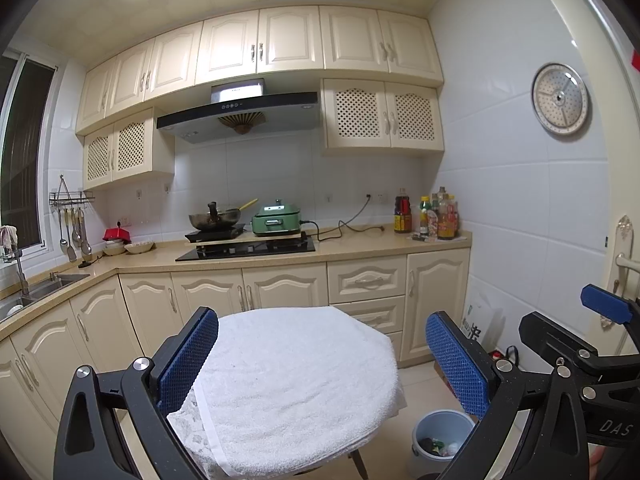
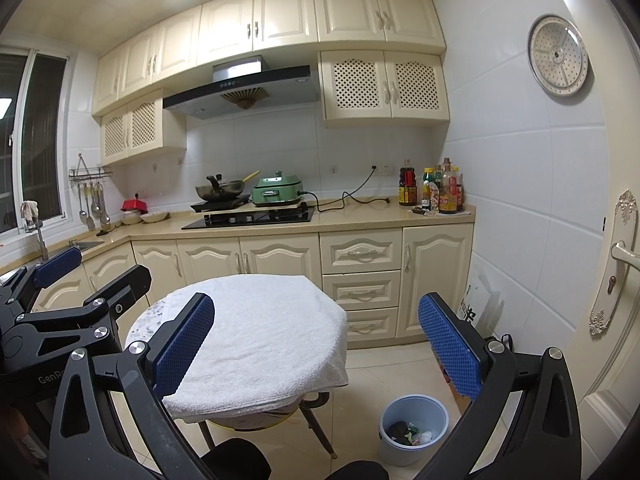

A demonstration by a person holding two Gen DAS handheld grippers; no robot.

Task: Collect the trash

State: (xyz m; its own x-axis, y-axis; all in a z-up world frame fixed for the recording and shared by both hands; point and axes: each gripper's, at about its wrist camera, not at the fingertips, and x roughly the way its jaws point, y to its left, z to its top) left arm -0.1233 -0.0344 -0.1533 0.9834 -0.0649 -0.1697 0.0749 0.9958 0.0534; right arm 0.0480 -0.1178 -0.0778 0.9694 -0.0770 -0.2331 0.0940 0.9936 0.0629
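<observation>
With your left gripper (image 1: 320,364) and right gripper (image 2: 316,348) both spread wide and empty above the towel-covered table (image 2: 260,320), and the trash already in the blue bin (image 2: 414,426) beside it, a careless low reach could tip that light bin.

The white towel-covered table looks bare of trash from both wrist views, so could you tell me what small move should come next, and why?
Probably pan both grippers to look for stray trash elsewhere. The white towel-covered table shows nothing on it, the light blue plastic bin on the floor already holds scraps, and the left gripper and right gripper are open and empty.
</observation>
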